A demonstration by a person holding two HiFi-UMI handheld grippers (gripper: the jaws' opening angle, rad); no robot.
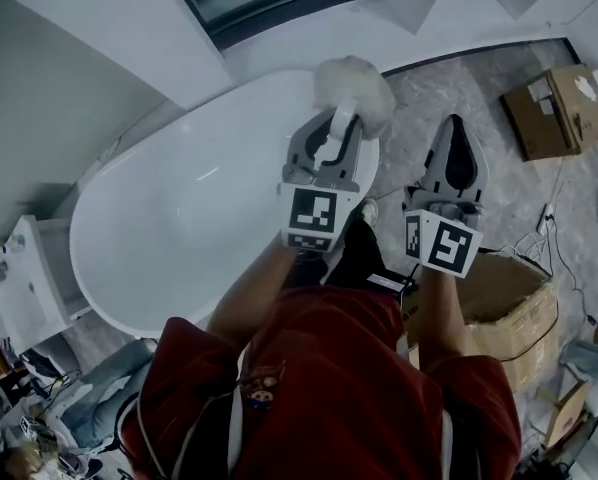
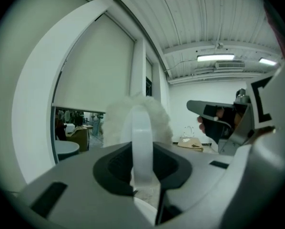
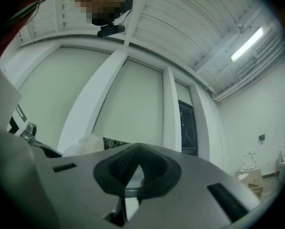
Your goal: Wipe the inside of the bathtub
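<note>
While left gripper (image 1: 339, 120) clamps the fluffy duster (image 1: 357, 88) above the bathtub (image 1: 179, 218), right gripper (image 1: 455, 128) hangs clenched, empty.

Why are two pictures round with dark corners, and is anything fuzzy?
Left gripper view: the wide lens makes a round picture with dark corners and curves straight lines; the fluffy duster in the left tongs looks soft. Right gripper view: same round bending, and the ceiling lamp glows bright. Head view: sharper, with a pale shine on the bathtub.
</note>
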